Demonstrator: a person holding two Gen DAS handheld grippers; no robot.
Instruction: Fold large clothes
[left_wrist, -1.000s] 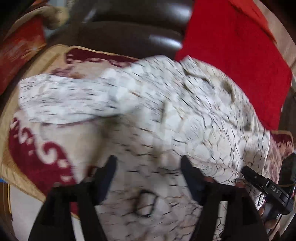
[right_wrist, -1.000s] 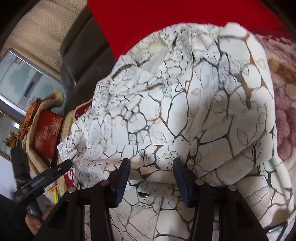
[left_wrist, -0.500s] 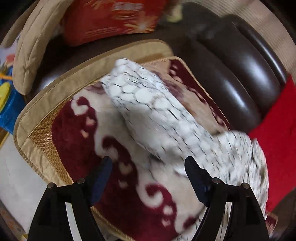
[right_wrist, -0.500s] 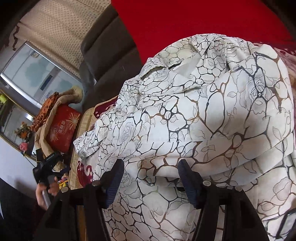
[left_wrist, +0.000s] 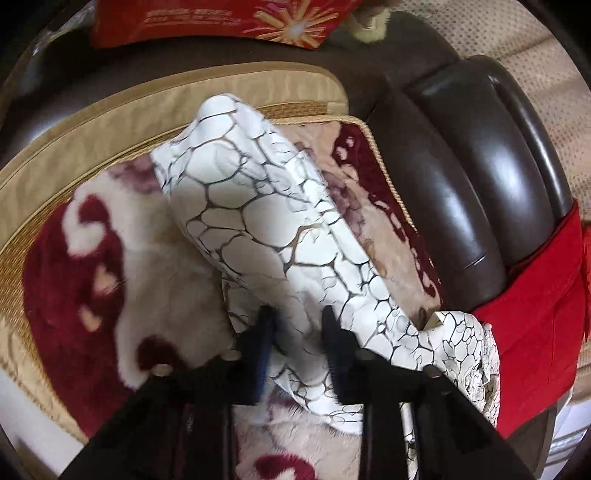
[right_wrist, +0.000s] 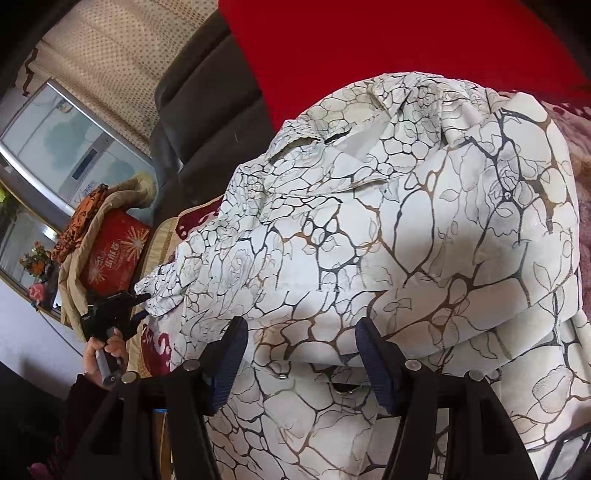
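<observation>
garment (right_wrist: 406, 236) white, black-brown crackle print, crumpled; left gripper (left_wrist: 297, 326) just closed, pinching sleeve (left_wrist: 258, 206); right gripper (right_wrist: 301, 343) spread.

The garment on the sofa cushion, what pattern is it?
White garment with a cracked web of black and brown lines and faint leaf outlines; clearest in the right wrist view.

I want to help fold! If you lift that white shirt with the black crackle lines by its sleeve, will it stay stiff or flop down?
Probably flop: the white crackle-print shirt lies in soft rumpled folds. Its sleeve bunches between the left gripper's jaws, which have just been closing, so it likely squashes easily. It looks thin, so probably light, and the rest should trail behind when lifted.
</observation>
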